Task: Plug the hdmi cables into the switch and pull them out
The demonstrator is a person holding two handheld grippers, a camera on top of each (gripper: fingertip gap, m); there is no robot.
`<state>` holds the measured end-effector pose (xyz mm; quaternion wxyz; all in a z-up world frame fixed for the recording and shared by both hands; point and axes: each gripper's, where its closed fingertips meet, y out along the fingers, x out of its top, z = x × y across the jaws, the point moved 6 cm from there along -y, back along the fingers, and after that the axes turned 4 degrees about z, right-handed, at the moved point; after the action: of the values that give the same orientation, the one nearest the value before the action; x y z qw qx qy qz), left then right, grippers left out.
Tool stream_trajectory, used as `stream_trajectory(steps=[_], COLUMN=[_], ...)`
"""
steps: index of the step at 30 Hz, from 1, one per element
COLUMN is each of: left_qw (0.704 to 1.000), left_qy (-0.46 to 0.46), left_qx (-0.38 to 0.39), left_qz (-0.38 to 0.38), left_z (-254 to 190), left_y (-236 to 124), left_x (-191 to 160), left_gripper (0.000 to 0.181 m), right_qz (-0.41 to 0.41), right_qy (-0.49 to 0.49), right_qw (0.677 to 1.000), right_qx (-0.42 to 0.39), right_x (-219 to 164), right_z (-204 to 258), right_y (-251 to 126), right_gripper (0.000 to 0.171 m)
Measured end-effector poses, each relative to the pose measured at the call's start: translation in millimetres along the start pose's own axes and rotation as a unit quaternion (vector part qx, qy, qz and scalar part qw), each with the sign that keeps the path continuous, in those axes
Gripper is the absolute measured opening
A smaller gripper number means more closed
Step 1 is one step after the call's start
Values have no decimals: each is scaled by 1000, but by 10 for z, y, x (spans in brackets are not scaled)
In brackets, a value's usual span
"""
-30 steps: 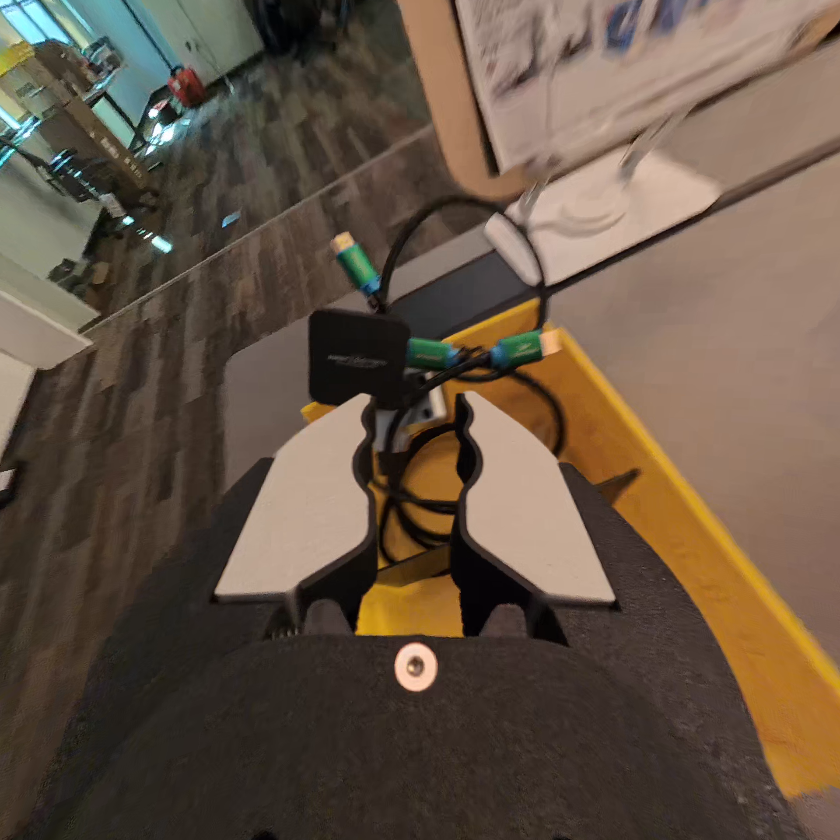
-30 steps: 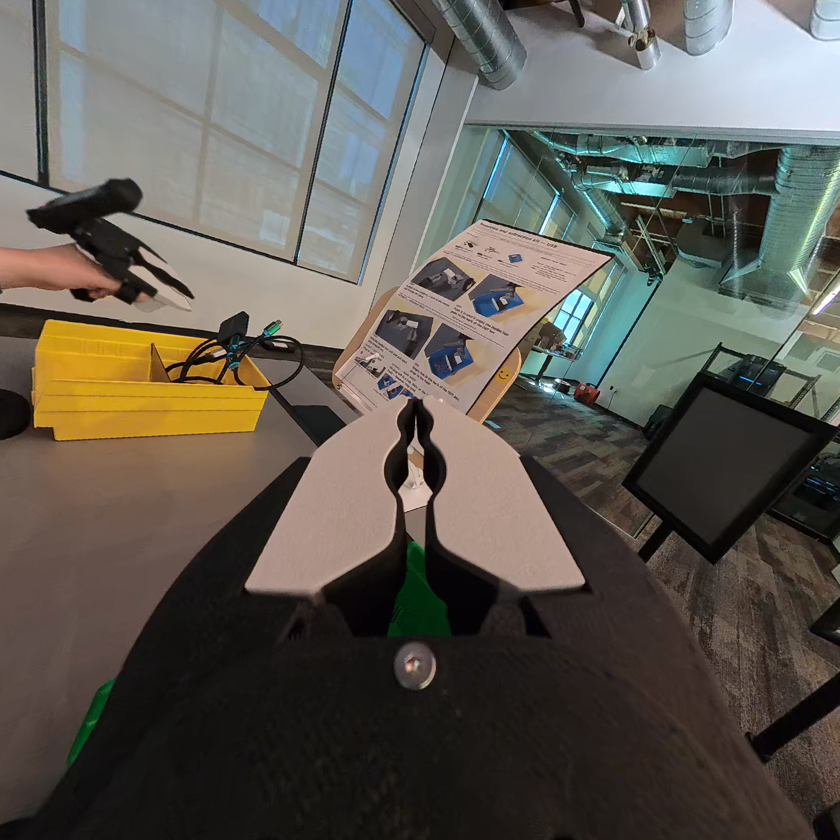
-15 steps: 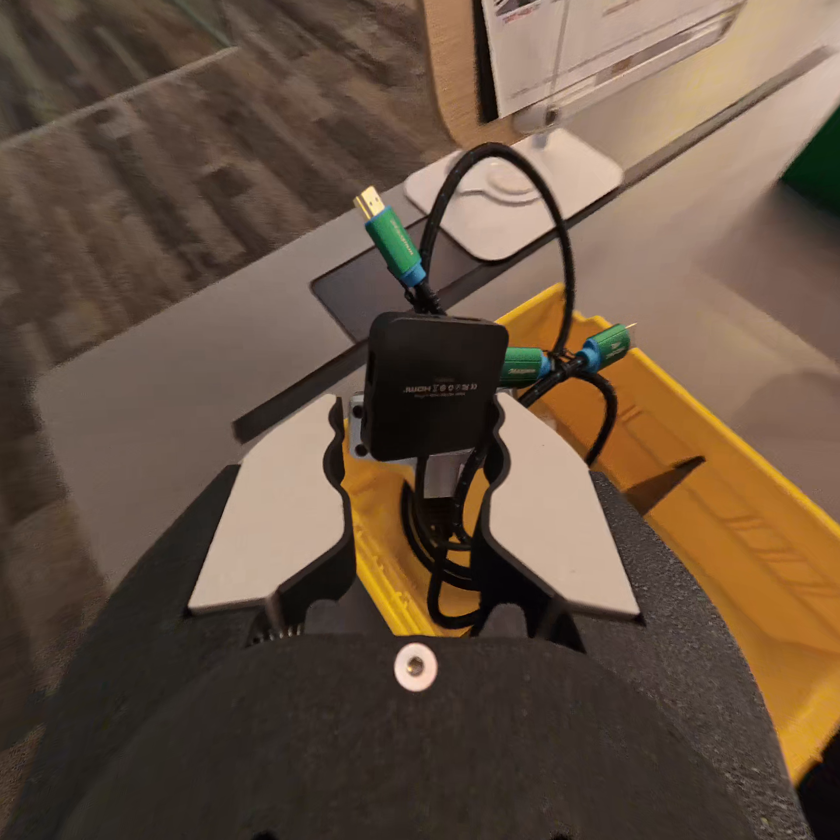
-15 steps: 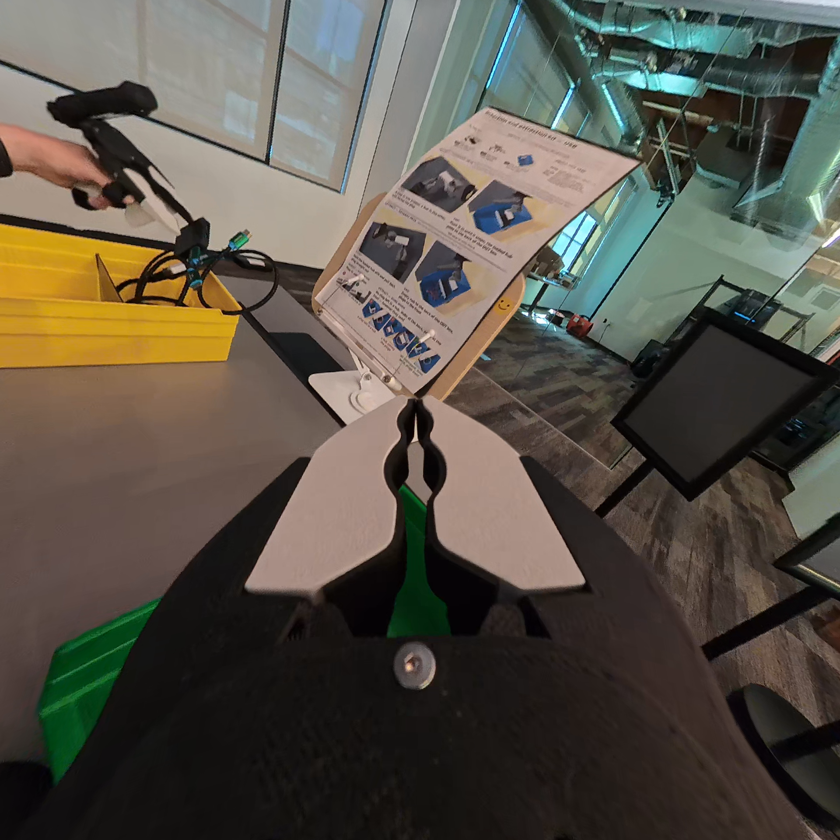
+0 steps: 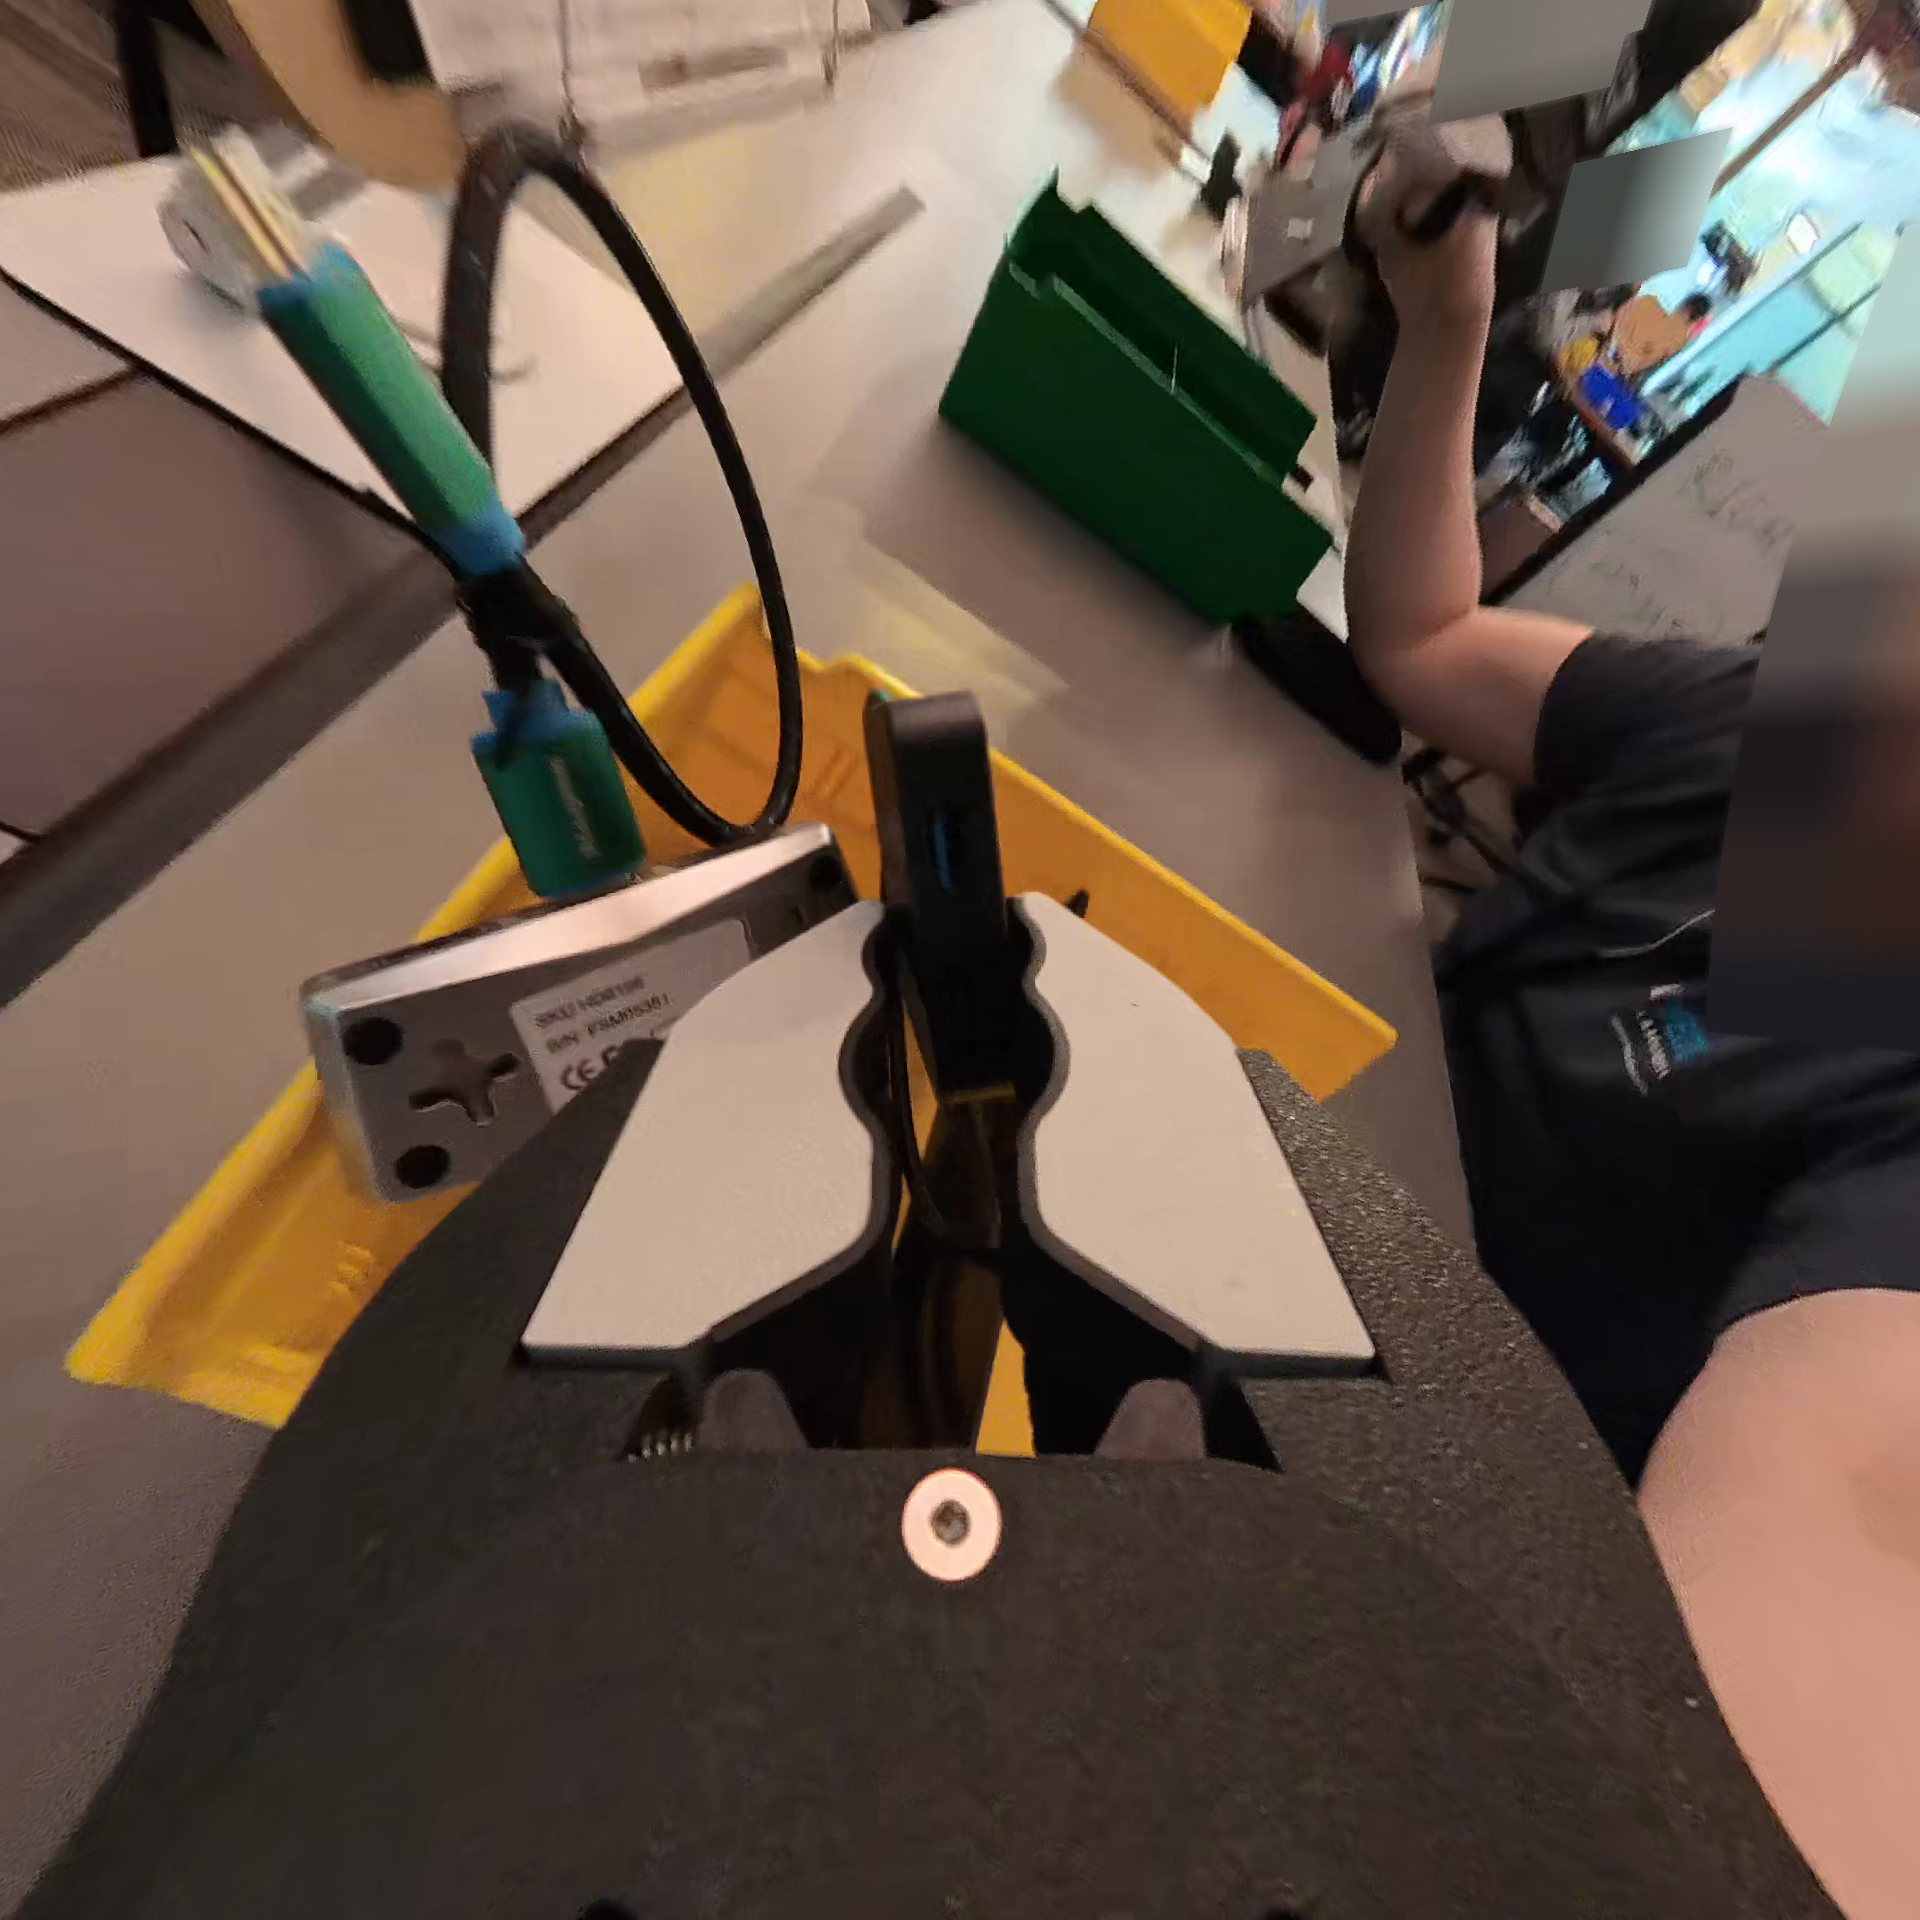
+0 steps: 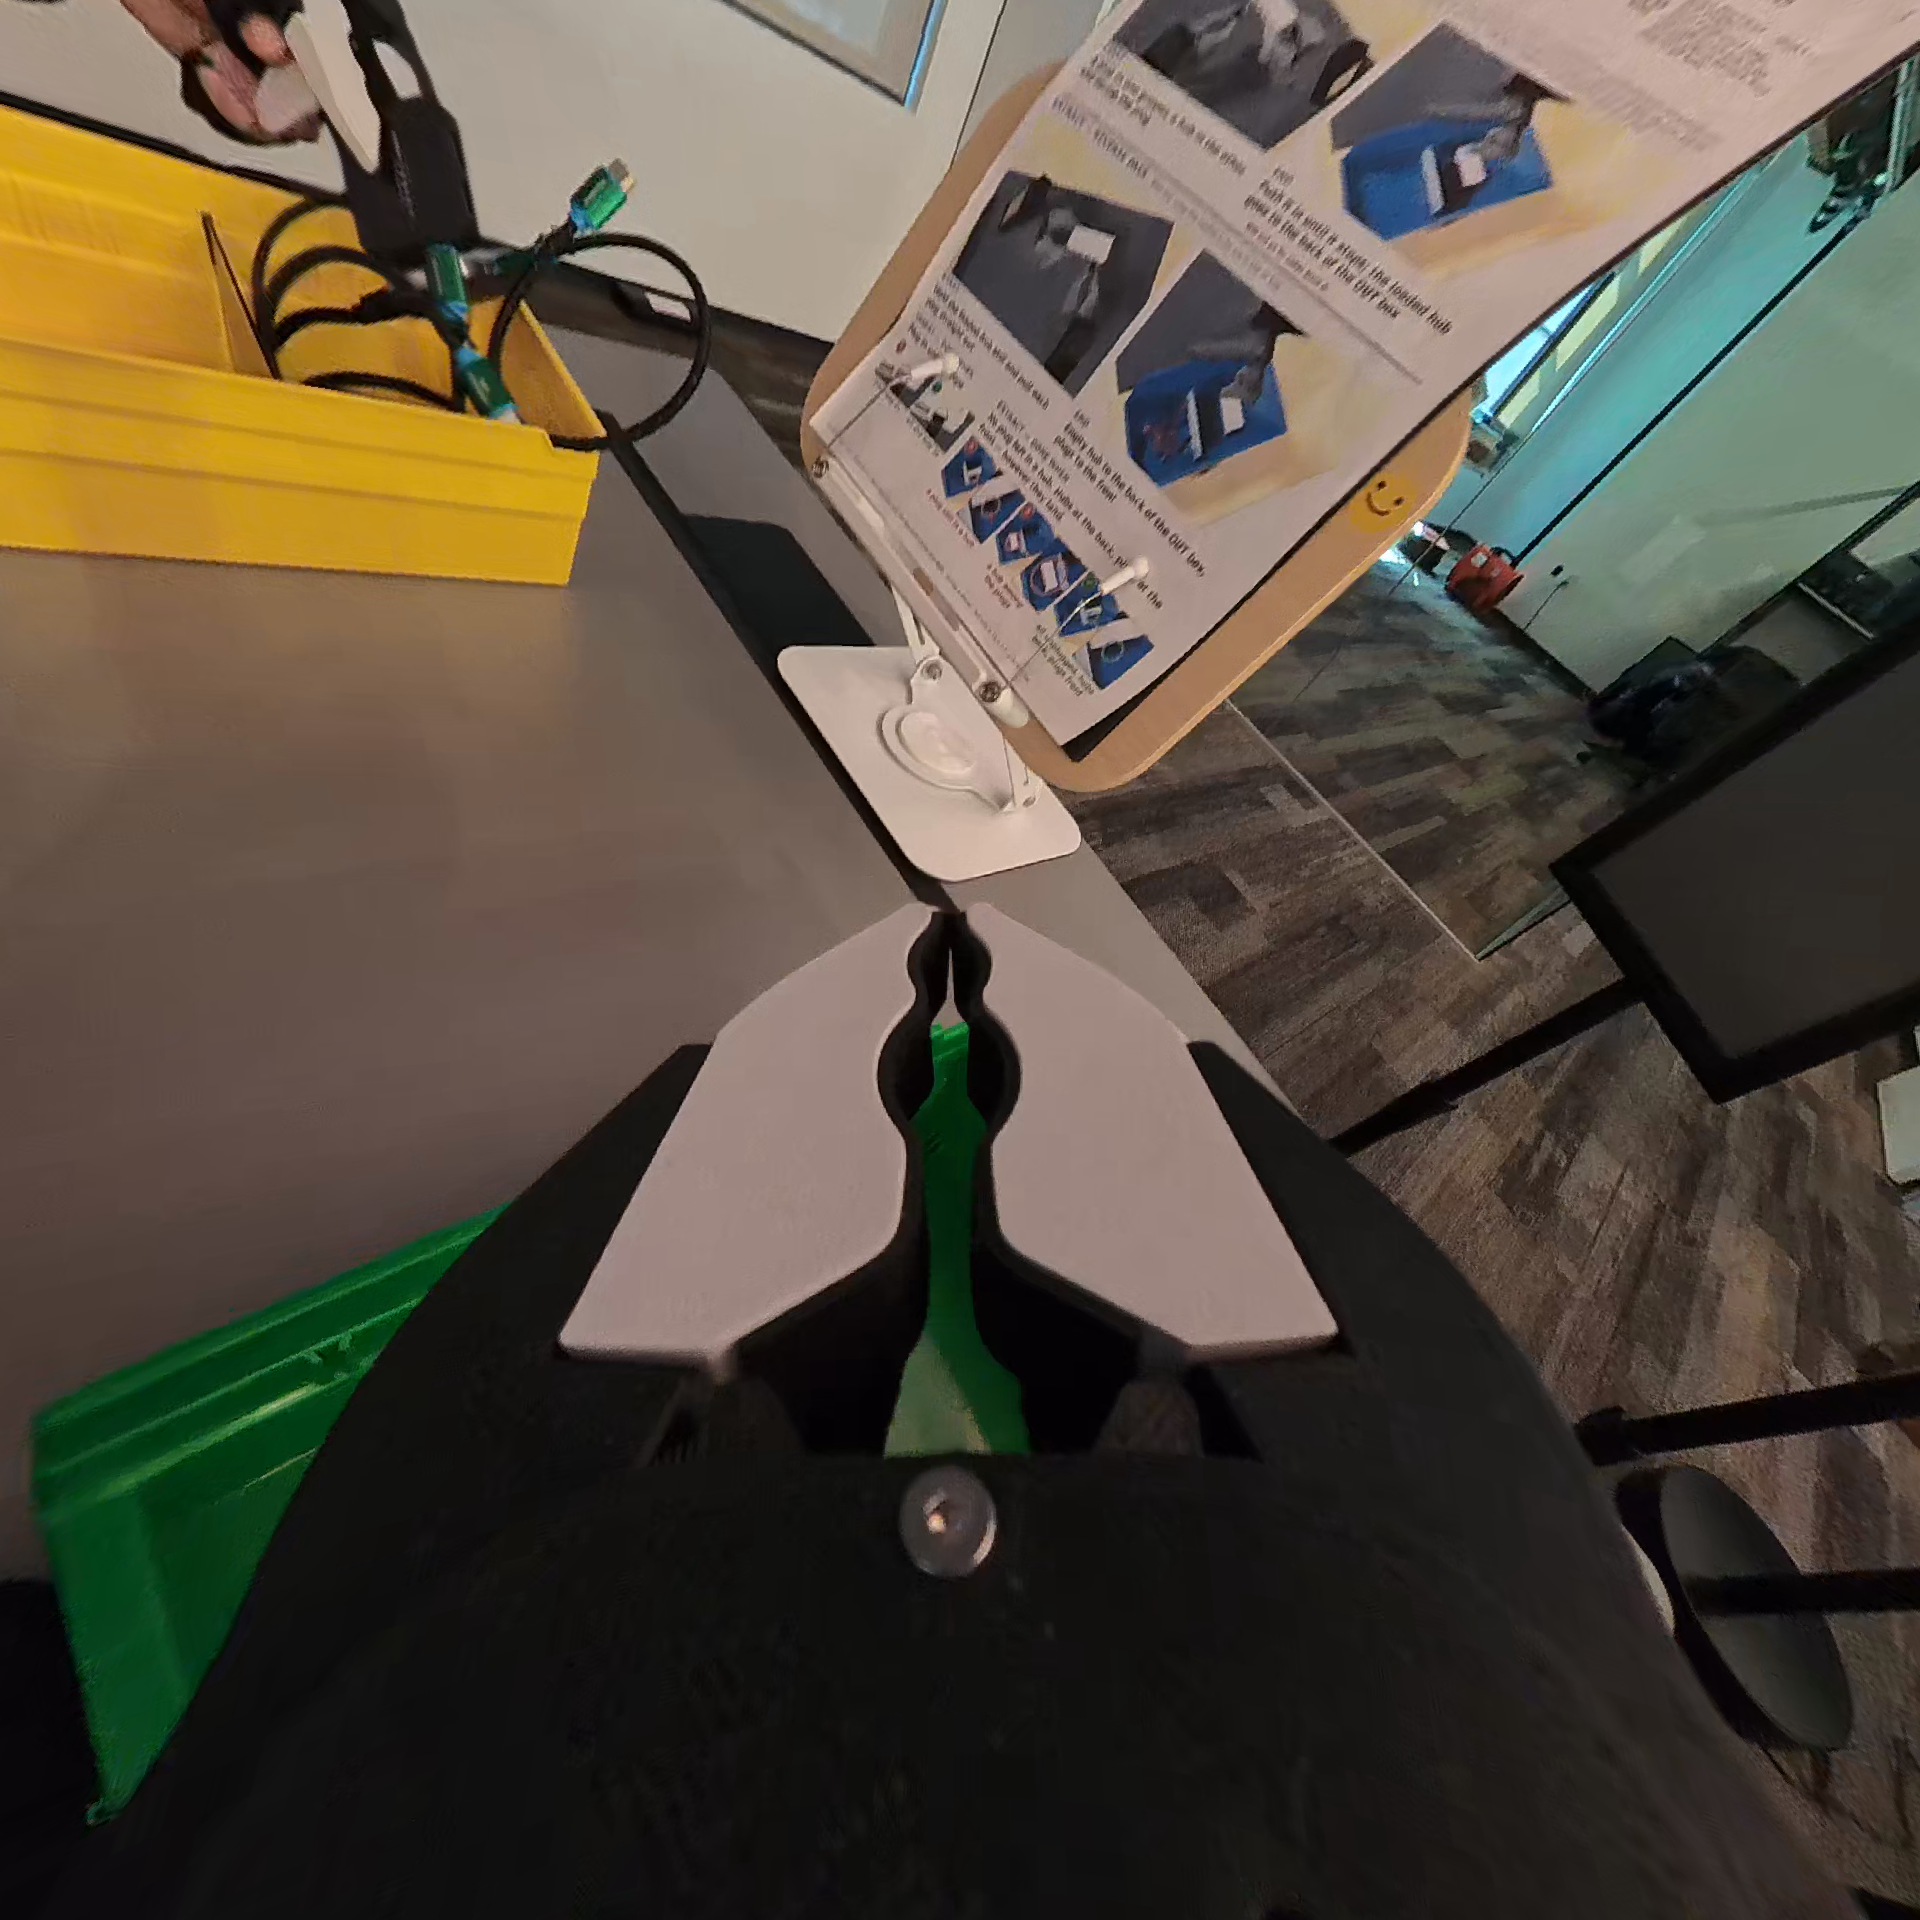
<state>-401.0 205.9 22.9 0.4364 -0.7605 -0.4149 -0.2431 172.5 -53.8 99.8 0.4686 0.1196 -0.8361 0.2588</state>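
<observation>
The left hand-held gripper (image 5: 951, 935) pinches the black switch (image 5: 935, 821) edge-on above the yellow bin (image 5: 1174, 914), green-plugged cables (image 5: 717, 436) dangling beside it, while the right hand-held gripper (image 6: 951, 935) hovers closed and empty over the grey surface (image 6: 416, 831).

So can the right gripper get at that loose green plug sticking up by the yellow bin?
Probably yes: the right gripper is shut and empty, and bare table lies between it and the plug.
</observation>
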Motion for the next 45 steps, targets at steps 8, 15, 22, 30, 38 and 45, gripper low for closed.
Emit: stream_trajectory(steps=[8, 15, 22, 30, 38, 45], left_qw=[996, 989, 976, 958, 953, 948], left_qy=[37, 78, 113, 58, -2, 5], left_qx=[84, 120, 174, 183, -11, -81], left_qz=[4, -15, -61, -212, -303, -307], left_z=[-79, -605, -1387, -2401, -2689, -2501], left_y=[61, -45, -196, 338, 1563, 2249], left_x=[-22, 164, 622, 1232, 1282, 1326], left_gripper=[15, 14, 14, 14, 14, 13], right_qz=[16, -15, -67, -124, -164, -156], right_qy=[-13, -14, -22, -73, -143, -72], right_qw=[1000, 1000, 998, 989, 975, 984], right_qx=[11, 5, 7, 35, 49, 54], right_x=[-15, 62, 243, 635, 872, 882], right_z=[54, 47, 104, 449, 839, 804], right_y=[33, -113, -260, -197, -42, 82], right_gripper=[1, 1, 1, 1, 8, 39])
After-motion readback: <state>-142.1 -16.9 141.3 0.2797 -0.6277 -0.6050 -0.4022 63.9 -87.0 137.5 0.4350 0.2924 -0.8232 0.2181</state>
